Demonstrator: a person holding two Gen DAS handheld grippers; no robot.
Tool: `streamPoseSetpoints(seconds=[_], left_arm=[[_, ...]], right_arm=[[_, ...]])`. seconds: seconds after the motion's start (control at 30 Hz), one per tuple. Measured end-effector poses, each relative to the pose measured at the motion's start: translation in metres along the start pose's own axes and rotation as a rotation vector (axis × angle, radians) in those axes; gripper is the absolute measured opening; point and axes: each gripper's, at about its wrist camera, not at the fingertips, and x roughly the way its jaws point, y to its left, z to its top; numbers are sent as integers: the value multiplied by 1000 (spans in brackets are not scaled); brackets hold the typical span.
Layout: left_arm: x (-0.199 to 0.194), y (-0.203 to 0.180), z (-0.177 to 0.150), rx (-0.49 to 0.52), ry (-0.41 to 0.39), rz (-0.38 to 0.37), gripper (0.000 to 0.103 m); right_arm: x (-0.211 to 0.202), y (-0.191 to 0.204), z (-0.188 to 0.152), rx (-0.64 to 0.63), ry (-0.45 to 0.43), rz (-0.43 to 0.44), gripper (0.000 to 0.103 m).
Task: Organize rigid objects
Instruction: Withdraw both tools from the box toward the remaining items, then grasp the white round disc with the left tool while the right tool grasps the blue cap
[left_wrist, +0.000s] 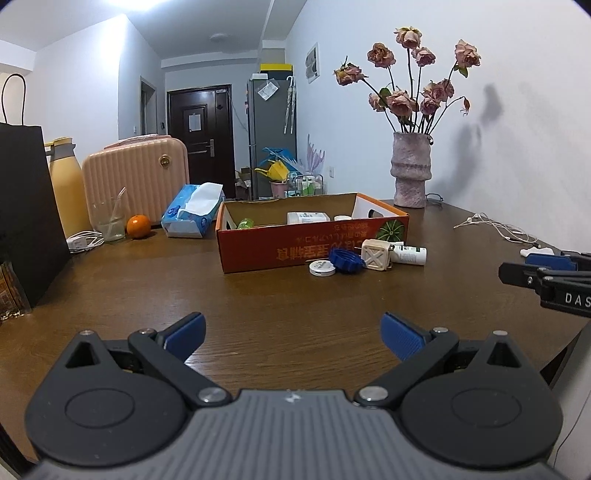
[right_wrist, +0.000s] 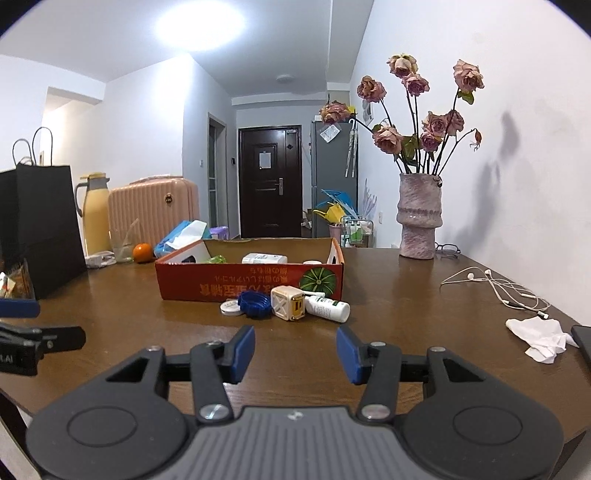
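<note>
An orange cardboard box (left_wrist: 295, 248) (right_wrist: 236, 286) stands on the brown table and holds a white bottle (right_wrist: 264, 258) and a green item (right_wrist: 218, 259). In front of it lie a white round tin (left_wrist: 322, 267) (right_wrist: 231, 307), a blue lid (left_wrist: 345, 260) (right_wrist: 255, 303), a cream charger cube (left_wrist: 376, 255) (right_wrist: 287, 302) and a white tube (left_wrist: 409, 254) (right_wrist: 327, 308). My left gripper (left_wrist: 293, 334) is open and empty, well short of them. My right gripper (right_wrist: 295, 350) is open and empty, just short of the charger cube.
A vase of dried roses (left_wrist: 410, 170) (right_wrist: 420, 216) stands at the back right. Earphones (right_wrist: 496, 286) and crumpled tissue (right_wrist: 539, 338) lie at the right. A black paper bag (left_wrist: 26, 214), flask (left_wrist: 66, 188), glass (left_wrist: 107, 219), orange (left_wrist: 138, 226) and tissue pack (left_wrist: 192, 210) stand at the left.
</note>
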Motion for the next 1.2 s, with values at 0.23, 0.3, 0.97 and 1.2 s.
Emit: streamPoseSetpoints(seconds=[0.23, 0.3, 0.97, 1.2], left_arm=[[18, -11, 5, 24, 18, -20, 103], [28, -14, 9, 27, 26, -32, 103], [221, -18, 62, 118, 179, -169, 82], [275, -14, 59, 140, 275, -251, 80]], right_arm=[[14, -11, -2, 24, 33, -8, 48], [23, -15, -1, 33, 44, -9, 48], [170, -39, 43, 70, 203, 158, 52], [216, -26, 48, 111, 266, 267, 52]])
